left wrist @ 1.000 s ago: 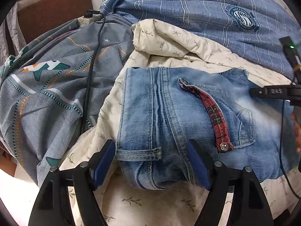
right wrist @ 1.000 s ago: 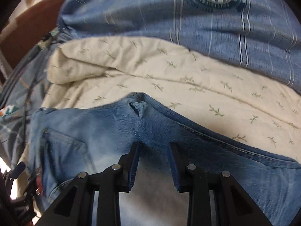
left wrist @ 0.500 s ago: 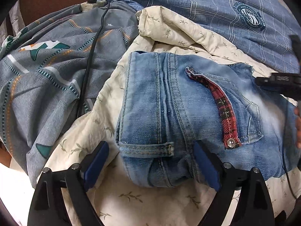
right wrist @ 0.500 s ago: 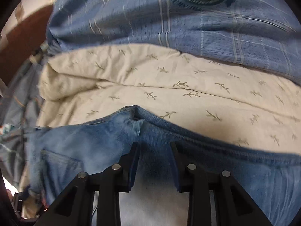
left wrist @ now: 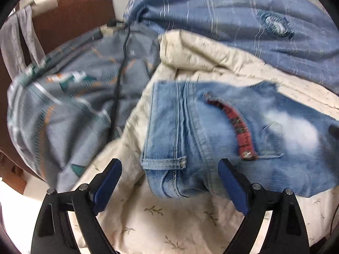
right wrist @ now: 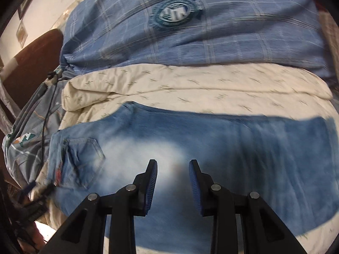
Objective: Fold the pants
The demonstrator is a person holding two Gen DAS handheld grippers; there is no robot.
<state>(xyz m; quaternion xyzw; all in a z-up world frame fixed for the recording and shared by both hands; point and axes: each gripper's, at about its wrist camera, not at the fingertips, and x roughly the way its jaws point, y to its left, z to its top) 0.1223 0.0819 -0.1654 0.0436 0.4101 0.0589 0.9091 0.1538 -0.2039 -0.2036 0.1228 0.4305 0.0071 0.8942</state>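
Only the left wrist view shows the jeans' (left wrist: 207,131) red pocket trim (left wrist: 239,124) clearly. Left gripper (left wrist: 169,182), angled down, open at six o'clock; right gripper (right wrist: 172,182) narrowly parted, empty, above jeans on the bedspread (right wrist: 190,89).

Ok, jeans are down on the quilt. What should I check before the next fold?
1. Left gripper free of the jeans: ok. The jaws are wide and straddle the waistband end, and the pads are not pressing.
2. Right gripper empty: ok. There is a gap between the pads and no denim is pinched.
3. Jeans flat on the quilt: ok, as far as the blur allows.
4. Cable clear of the jeans: ok. It lies off to the left on the grey cover.
5. Red strap tucked in: not ok. It lies out over the pocket.
6. Hems lined up: cannot tell.
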